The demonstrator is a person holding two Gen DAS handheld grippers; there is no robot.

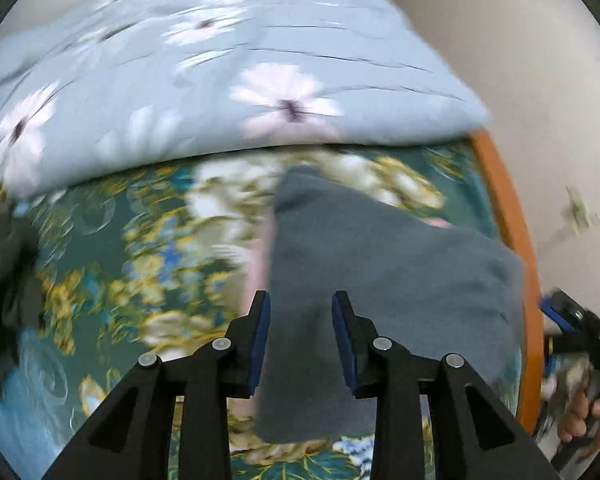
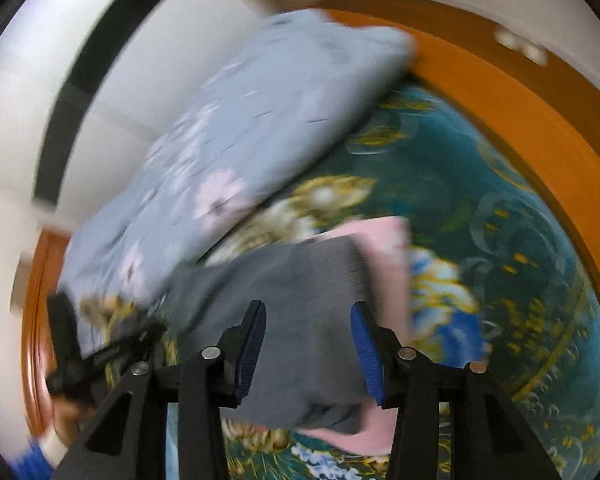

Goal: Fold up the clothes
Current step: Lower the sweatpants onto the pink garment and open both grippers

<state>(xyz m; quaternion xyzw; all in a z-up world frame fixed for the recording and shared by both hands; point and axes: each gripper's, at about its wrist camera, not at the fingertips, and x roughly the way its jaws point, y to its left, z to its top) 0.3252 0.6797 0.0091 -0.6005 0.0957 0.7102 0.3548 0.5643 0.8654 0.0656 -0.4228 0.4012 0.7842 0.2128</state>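
Observation:
A folded grey garment (image 1: 380, 276) lies on the green floral bedsheet (image 1: 112, 240), on top of a pink garment (image 1: 256, 272) whose edge shows beside it. My left gripper (image 1: 301, 300) is open, its jaws apart just above the grey garment's near end. In the right wrist view the grey garment (image 2: 300, 292) covers the pink garment (image 2: 384, 256). My right gripper (image 2: 308, 312) is open over the grey garment. The left gripper (image 2: 100, 352) shows at the lower left there. The right gripper (image 1: 572, 320) shows at the left view's right edge.
A pale blue floral quilt (image 1: 220, 72) lies across the far side of the bed, and it also shows in the right wrist view (image 2: 236, 152). An orange wooden bed frame (image 1: 512, 220) runs along the right edge. A dark garment (image 1: 4, 272) lies at the left.

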